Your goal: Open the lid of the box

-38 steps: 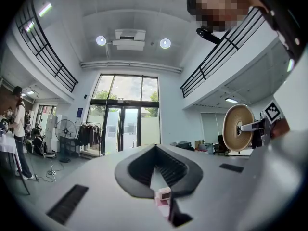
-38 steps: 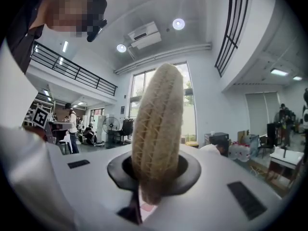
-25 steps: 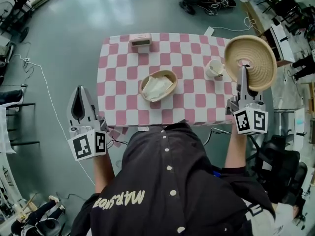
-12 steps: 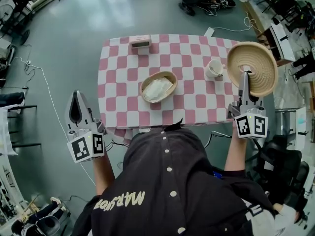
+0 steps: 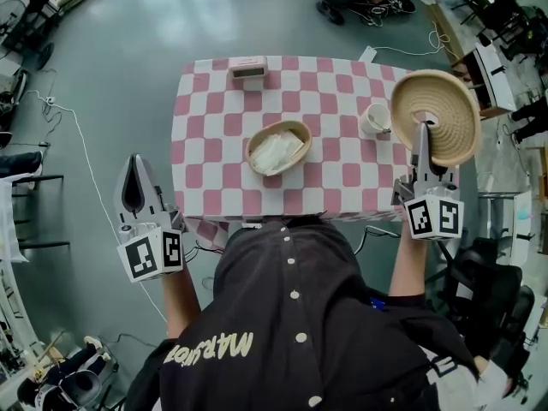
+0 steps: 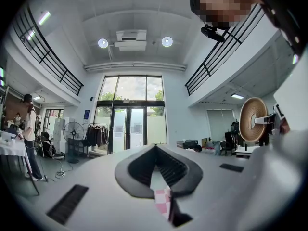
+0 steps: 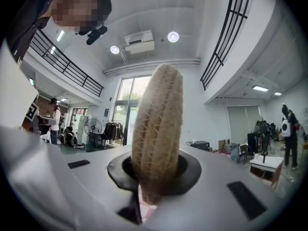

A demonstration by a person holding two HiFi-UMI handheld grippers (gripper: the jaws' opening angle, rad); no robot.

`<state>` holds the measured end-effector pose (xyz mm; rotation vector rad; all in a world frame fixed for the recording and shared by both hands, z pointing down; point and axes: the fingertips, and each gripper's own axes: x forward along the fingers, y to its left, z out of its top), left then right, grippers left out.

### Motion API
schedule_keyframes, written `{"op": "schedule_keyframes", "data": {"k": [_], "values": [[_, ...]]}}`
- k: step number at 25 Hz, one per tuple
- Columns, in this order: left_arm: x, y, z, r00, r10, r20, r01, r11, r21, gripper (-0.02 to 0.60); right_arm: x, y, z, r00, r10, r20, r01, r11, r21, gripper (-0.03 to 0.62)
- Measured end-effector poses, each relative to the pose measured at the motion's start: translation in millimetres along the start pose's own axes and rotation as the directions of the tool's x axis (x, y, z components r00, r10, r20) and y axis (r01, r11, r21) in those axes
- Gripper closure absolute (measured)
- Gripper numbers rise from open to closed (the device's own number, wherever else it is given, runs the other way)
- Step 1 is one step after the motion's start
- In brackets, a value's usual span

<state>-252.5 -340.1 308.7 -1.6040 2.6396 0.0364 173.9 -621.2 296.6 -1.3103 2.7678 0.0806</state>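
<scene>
The right gripper (image 5: 422,134) is clamped on the round woven lid (image 5: 445,110), holding it up on edge above the table's (image 5: 205,144) right side, near a cup (image 5: 374,118), its hollow face turned left. The basket (image 5: 297,130) sits open mid-table. The left gripper (image 5: 135,163) is off the table's left side, jaws together, empty.

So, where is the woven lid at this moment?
In the head view, the woven lid is held in the right claw at the right edge of the table, beside the white cup.
</scene>
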Motion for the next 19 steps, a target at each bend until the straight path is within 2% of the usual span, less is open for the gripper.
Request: {"op": "schedule_keyframes", "data": {"k": [19], "values": [[-5, 7, -1, 1.0, 0.015, -0.008, -0.015, 1.0, -0.001, 0.571, 9, 13, -11, 0.999, 0.035, -0.019, -0.035, 0.999, 0.021, 0.543]]}}
